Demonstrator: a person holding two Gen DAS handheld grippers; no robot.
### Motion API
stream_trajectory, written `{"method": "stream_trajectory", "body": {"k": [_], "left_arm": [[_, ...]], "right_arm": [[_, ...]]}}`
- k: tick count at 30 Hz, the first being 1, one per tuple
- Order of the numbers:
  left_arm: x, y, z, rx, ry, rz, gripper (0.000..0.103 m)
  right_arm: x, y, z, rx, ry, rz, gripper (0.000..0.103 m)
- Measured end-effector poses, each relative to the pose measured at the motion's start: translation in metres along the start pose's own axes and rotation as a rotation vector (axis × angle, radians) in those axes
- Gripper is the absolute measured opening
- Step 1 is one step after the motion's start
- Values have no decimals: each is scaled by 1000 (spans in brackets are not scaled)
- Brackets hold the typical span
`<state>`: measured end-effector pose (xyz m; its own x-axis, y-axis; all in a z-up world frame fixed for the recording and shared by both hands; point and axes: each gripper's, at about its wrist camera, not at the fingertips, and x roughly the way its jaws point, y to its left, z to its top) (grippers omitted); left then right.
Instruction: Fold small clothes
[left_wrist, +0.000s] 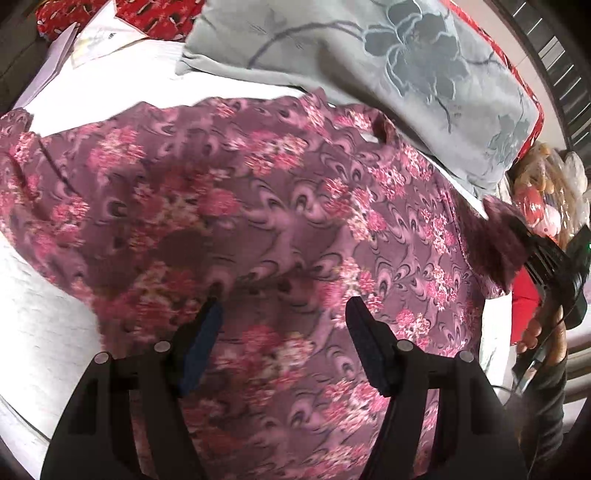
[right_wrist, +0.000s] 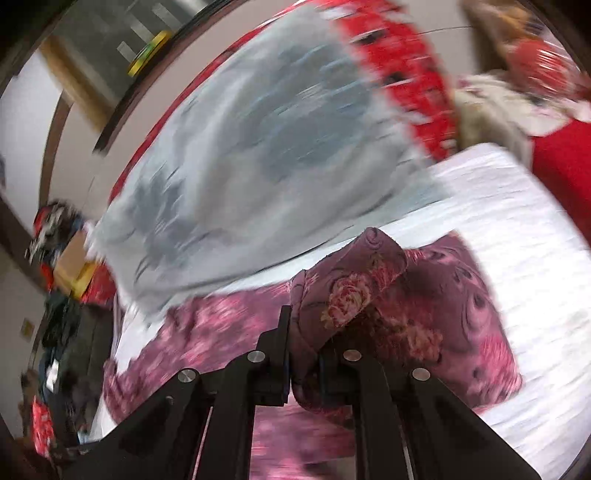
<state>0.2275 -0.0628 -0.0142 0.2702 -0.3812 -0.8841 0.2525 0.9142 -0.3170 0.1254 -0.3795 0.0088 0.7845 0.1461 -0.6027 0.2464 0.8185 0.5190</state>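
**Folding has only just begun**

The flowery cloth (left_wrist: 258, 206) lies spread on the white bed (left_wrist: 40, 321), beside the grey pillow (left_wrist: 369, 62). The right gripper (right_wrist: 304, 350) pinches one corner tight. The left gripper (left_wrist: 284, 314) hovers above, fingers wide apart. No neat fold shows yet.

Grey pillow (left_wrist: 388, 66) crowds the garment's (left_wrist: 258, 206) far edge; white sheet (right_wrist: 517, 236) lies bare alongside.

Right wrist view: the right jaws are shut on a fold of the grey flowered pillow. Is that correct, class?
Not quite. In the right wrist view the right gripper is shut on a fold of the pink floral garment; the grey flowered pillow lies beyond it.
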Motion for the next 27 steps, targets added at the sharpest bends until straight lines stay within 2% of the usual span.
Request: {"method": "stream_trajectory", "body": {"k": [6,12,15,20,21,24,27], "left_arm": [[-17,30,-2,-25,-26,-40,68],[-31,56,-3,-51,-53,-60,68],[-34,65,-3,-68,-60,-71,68],[-31,74,-4,-120,-41,-128,68],[-30,73,-4,-127,-37,-141,68],[-20,65,-5,-133,-11,-179,69],[-1,48,-6,-124,45,-225,69]], "right_arm": [[50,105,-35,-142,101,66,10],[86,189,-80,-285,187,101,11],[103,216,-106,-316,226,101,19],[121,229,-152,-269,349,131,39],[117,227,-159,-267,359,141,40],[88,209,-168,-241,360,217,41],[59,175,-161,-190,318,186,45]]}}
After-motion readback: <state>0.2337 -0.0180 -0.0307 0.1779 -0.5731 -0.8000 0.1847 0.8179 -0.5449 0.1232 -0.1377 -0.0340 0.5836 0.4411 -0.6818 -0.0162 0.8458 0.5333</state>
